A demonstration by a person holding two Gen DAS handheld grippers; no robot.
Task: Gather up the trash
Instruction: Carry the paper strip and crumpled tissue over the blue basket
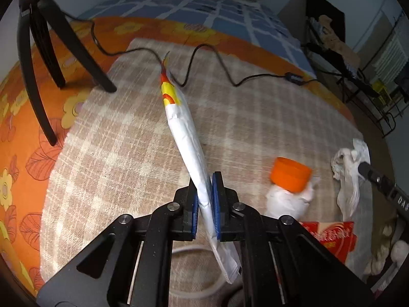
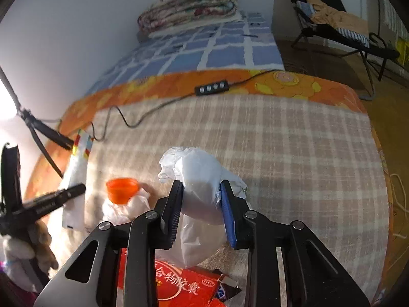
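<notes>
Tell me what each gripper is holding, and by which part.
Left gripper clamps the flat white wrapper near its lower end. Right gripper squeezes the crumpled white plastic bag around its middle.

right gripper (image 2: 200, 206): clamped on crumpled white plastic bag (image 2: 202, 179), centre | orange cup (image 2: 122, 190): 9 o'clock of bag, near | red packet (image 2: 179, 285): 6 o'clock | plaid blanket (image 2: 294, 153): underneath

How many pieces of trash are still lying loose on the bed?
2: the orange cup on crumpled white paper beside the right tool, and the red packet beneath it. Others may be hidden.
</notes>
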